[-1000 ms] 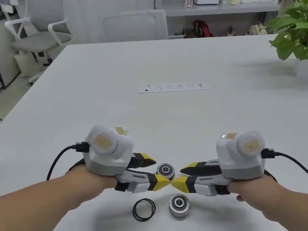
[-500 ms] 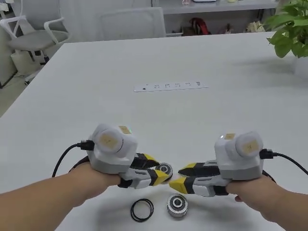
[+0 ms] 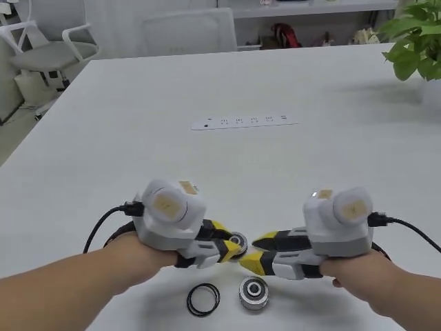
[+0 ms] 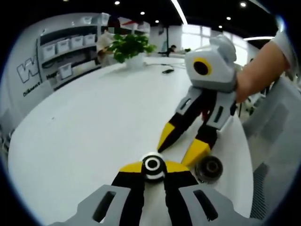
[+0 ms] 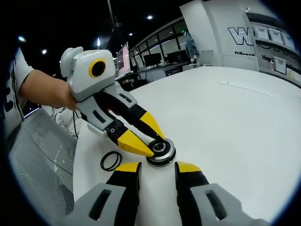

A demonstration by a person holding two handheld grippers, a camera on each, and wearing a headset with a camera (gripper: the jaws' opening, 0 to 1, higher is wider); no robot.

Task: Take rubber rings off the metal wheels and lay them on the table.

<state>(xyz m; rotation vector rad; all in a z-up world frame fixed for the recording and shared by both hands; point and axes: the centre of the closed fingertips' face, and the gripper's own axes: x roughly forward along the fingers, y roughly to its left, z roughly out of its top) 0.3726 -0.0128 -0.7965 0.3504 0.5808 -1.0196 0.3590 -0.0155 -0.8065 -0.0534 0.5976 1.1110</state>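
Note:
A small metal wheel [image 3: 238, 243] with a dark rubber rim sits between the yellow fingertips of my left gripper [image 3: 233, 248], which is shut on it. The same wheel [image 4: 154, 165] fills the gap between the jaws in the left gripper view. My right gripper [image 3: 252, 252] faces it from the right, open, its tips just short of the wheel [image 5: 161, 150]. A second wheel [image 3: 254, 292] lies on the table nearer me, with loose black rubber rings [image 3: 203, 299] to its left. In the right gripper view the left gripper [image 5: 154, 143] pinches the wheel, and a ring [image 5: 111, 160] lies beside it.
The white table [image 3: 227, 165] stretches far ahead, with a white power strip [image 3: 244, 122] at its middle. A potted plant [image 3: 413, 41] stands at the back right. Chairs [image 3: 48, 48] stand beyond the table's far left edge. Cables [image 3: 103, 224] trail from both grippers.
My left gripper has moved right and shut on the wheel that lay between the two grippers. The right gripper has edged slightly closer and stays open.

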